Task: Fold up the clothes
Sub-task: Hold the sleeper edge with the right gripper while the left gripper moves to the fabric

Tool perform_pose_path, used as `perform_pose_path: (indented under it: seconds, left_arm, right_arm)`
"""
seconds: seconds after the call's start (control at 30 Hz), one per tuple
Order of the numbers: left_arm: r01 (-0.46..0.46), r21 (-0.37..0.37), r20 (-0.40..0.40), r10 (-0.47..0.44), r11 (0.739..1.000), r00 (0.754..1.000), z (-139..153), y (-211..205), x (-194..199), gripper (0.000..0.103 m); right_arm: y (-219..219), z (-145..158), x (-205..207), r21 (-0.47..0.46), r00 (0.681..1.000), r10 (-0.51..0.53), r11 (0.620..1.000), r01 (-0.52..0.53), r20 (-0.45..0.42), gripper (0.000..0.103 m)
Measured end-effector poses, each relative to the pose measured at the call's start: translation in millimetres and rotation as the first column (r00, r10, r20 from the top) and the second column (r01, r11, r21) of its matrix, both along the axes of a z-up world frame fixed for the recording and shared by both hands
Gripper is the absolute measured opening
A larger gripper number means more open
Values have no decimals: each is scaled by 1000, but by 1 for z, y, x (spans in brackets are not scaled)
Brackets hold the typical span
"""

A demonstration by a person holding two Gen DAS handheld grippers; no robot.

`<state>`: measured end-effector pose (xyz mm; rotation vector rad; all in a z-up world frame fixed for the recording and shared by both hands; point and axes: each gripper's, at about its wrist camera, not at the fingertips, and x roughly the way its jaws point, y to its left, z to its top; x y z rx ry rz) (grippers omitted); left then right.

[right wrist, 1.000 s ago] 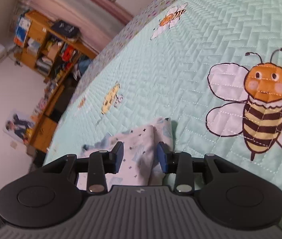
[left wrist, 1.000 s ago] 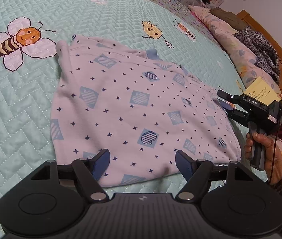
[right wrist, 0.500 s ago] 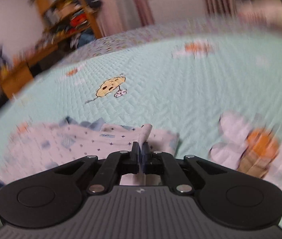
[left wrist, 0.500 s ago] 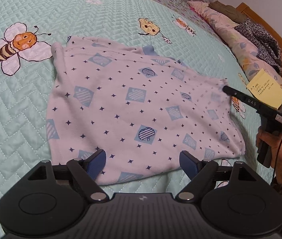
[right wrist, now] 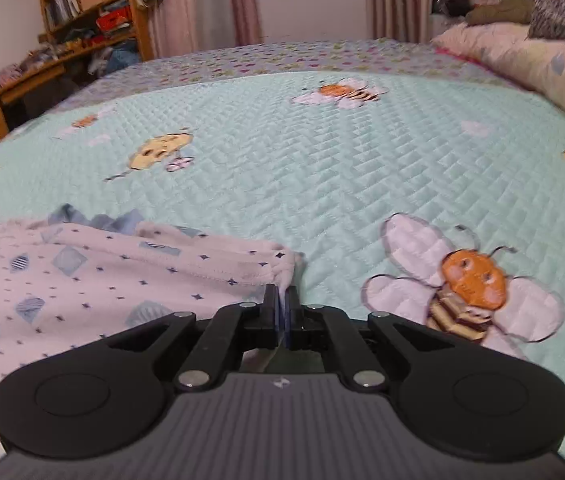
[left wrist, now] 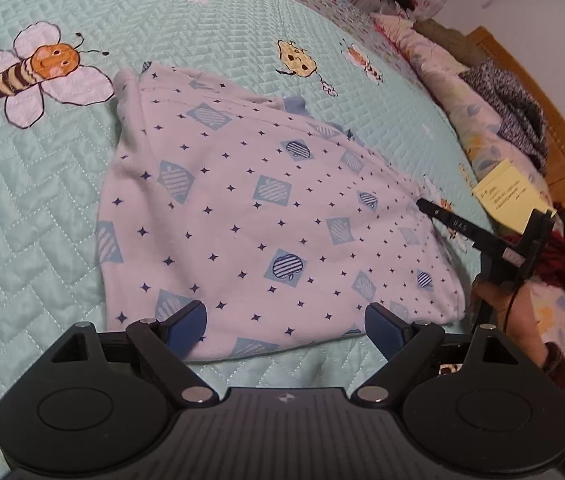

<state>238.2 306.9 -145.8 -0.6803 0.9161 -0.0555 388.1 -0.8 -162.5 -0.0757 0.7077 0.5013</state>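
Note:
A white garment point(left wrist: 262, 208) printed with blue squares and small stars lies spread on the mint quilted bedspread point(left wrist: 42, 200). My left gripper point(left wrist: 284, 316) hovers over the garment's near hem. Its jaws are opening wide and the pads press on nothing. In the right wrist view, my right gripper point(right wrist: 281, 298) is shut on a bunched corner of the garment point(right wrist: 82, 280), which rises slightly off the bedspread point(right wrist: 322, 160). The left wrist view shows the right gripper point(left wrist: 422, 203) at the garment's right edge, held by a hand point(left wrist: 498, 300).
Pillows point(left wrist: 454, 92) and dark patterned cloth point(left wrist: 510, 108) line the wooden headboard point(left wrist: 562, 152) at right, with a yellow note point(left wrist: 510, 196) nearby. Bee pictures point(right wrist: 470, 288) mark the quilt. A cluttered bookshelf point(right wrist: 94, 12) and curtains point(right wrist: 242, 0) stand beyond the bed.
My right gripper has closed on the garment's corner and rolled upright, pulling the corner up a little. My left gripper's jaws have spread wider and it has barely moved.

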Motion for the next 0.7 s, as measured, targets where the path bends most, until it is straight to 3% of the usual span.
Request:
perform_pose_path:
  seconds: [0.17,0.23,0.33,0.4,0.57,0.67,0.7]
  left_arm:
    - [-30,-19,33,31,999,999,5,8,-8,88]
    - [-78,7,74,78,997,994,16,17,-11,88]
    - [-176,-5,152,175,984,973,32,43,-11,89]
    - [-257,-7,164,255,966,953,34,62,-3,95]
    - [-313,-11,66,313,950,947,13,100,38,95]
    - [-314,14,19,313,949,949,2,110,58,81]
    - [-305,4,13,305,952,952,-1,112,63,72]
  right_arm:
    - [3,2,-8,-11,999,-32,999,32,38,3]
    - [4,5,-12,-9,998,-28,1000,28,58,3]
    - [1,6,-11,19,999,-23,1000,23,47,3]
    - [-3,4,-10,49,999,-26,999,24,27,3]
    - [-7,-2,-8,110,999,-33,993,35,-19,3]
    - [-9,-5,-6,126,999,-29,991,33,-35,3]
    - [-10,-6,-5,130,999,-27,991,32,-38,3]
